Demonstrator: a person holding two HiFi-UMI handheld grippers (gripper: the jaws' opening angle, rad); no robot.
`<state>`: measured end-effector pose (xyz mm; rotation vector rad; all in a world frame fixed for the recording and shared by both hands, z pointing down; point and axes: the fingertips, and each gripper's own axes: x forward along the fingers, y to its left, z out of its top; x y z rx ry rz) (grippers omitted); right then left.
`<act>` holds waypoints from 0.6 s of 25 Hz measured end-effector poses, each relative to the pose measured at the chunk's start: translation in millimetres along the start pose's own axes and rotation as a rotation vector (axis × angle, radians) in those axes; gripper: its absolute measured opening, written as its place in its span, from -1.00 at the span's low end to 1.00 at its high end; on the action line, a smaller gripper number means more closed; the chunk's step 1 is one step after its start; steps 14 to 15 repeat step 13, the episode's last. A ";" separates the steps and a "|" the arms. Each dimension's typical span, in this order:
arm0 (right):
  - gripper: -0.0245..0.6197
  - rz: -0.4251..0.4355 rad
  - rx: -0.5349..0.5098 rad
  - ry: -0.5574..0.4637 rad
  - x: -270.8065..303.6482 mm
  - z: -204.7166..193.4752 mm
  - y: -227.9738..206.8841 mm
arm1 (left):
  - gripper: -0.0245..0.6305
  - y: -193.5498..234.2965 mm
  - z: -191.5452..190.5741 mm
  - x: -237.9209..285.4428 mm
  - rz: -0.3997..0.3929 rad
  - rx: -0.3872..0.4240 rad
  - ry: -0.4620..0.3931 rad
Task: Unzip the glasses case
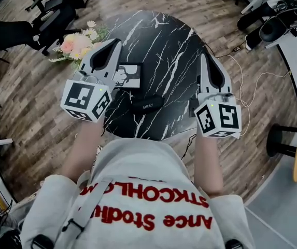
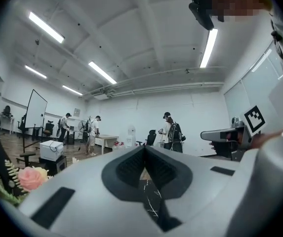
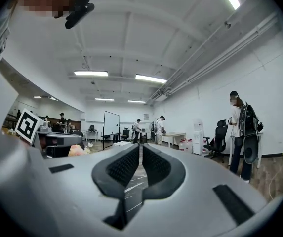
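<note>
The black glasses case lies zipped on the round black marble table, near its front edge, between my two arms. My left gripper is held high over the table's left side, pointing level, jaws shut and empty. My right gripper hangs over the table's right side, also level, shut with nothing in it. In the left gripper view the left gripper shows its pads pressed together. In the right gripper view the right gripper is likewise shut. Neither gripper touches the case.
A small black-and-white box lies on the table just beyond the case. A bunch of flowers sits at the table's left edge. A white cable trails over the wooden floor at right. Several people stand far across the room.
</note>
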<state>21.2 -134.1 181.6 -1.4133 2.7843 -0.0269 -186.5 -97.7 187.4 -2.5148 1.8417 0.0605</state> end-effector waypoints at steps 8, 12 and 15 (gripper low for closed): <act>-0.87 0.028 -0.020 -0.008 1.2 6.5 10.4 | -0.90 6.1 17.8 -2.3 0.046 0.048 -0.045; -0.87 0.034 -0.037 -0.008 2.1 8.7 14.2 | -0.90 11.1 24.4 -4.9 0.067 0.049 -0.064; -0.87 0.035 -0.040 -0.007 2.4 9.2 15.1 | -0.90 12.5 25.9 -5.4 0.072 0.049 -0.068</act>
